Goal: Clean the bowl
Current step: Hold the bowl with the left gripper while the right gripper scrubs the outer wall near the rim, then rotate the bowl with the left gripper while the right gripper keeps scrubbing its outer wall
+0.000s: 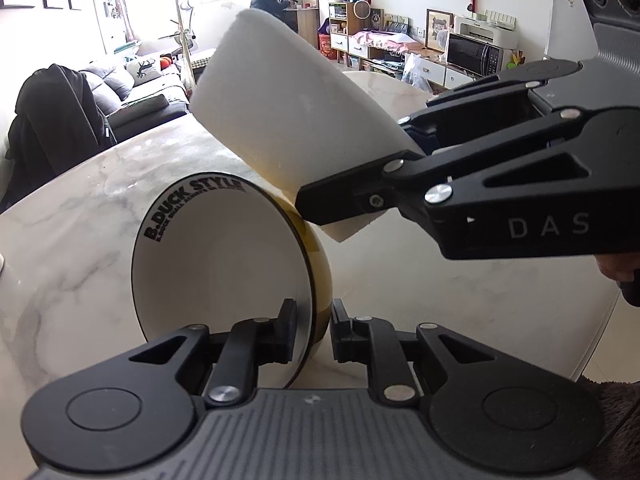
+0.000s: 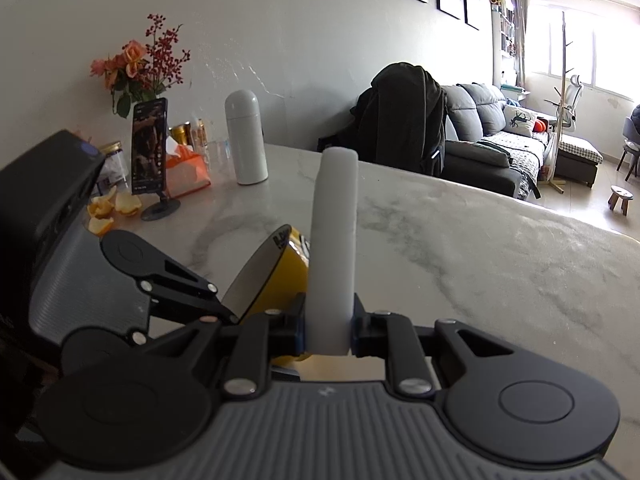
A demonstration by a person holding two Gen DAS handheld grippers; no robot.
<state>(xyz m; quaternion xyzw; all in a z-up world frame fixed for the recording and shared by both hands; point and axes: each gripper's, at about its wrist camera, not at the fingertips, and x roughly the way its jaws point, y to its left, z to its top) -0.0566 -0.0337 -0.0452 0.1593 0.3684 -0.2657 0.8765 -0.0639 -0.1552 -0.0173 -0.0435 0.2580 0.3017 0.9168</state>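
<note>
Two wrist-cam views over a marble bench (image 1: 72, 240). The left hand-held gripper (image 1: 312, 332) pinches the rim of a bowl (image 1: 224, 276), white inside w/ yellow outside, one finger in and one out; the bowl is tipped on its side, opening facing left in the left view, lower edge near or on the bench. The right hand-held gripper (image 2: 328, 328) is pressed together on a white sponge block (image 2: 334, 240), which sticks out ahead & rests against the bowl's yellow outer wall near the top. Risks, as a judgement: the rim grip is narrow, so a hard sponge push could twist or slip the bowl out & let it roll on the smooth bench; the soft sponge may also bend & skid off the curve w/o scrubbing.
</note>
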